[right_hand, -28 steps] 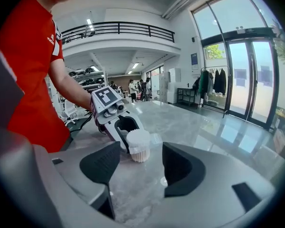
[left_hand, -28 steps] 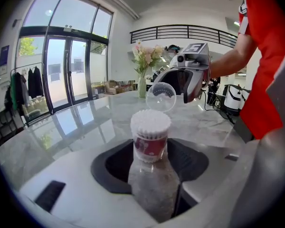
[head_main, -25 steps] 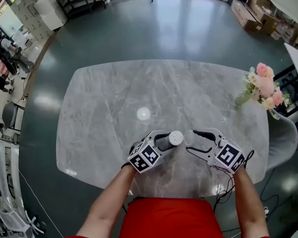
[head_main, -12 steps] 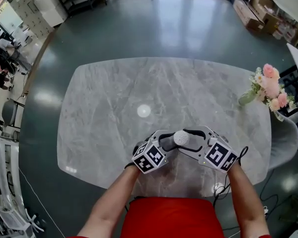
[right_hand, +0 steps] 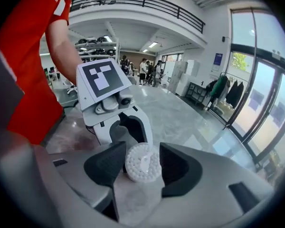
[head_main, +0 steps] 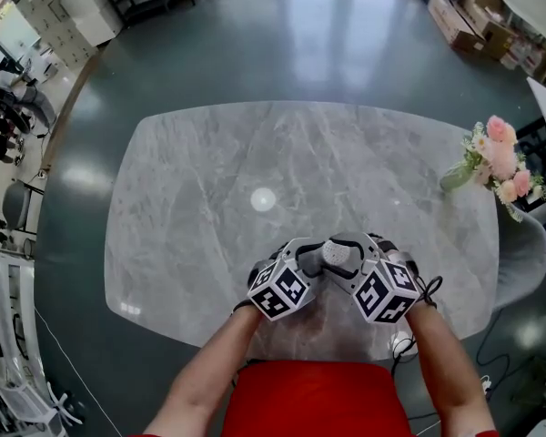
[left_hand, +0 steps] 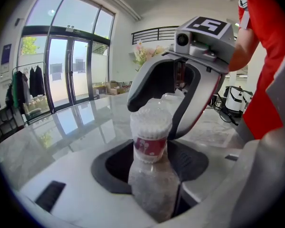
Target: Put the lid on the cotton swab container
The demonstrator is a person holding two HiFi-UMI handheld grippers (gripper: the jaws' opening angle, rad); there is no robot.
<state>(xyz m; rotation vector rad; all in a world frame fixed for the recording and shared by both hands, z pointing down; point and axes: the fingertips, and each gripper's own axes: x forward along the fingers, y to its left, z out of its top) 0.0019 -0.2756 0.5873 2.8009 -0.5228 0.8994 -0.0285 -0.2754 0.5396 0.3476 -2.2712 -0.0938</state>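
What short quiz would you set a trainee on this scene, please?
1. True or false: the left gripper grips the cotton swab container.
2. What stands near the right edge of the table in the head view? A. flowers B. a mug C. a laptop
3. Which gripper carries the clear lid?

Key:
1. True; the container's lower part sits between its jaws.
2. A.
3. The right gripper; its jaws are closing with the lid between them, at the container's open top.
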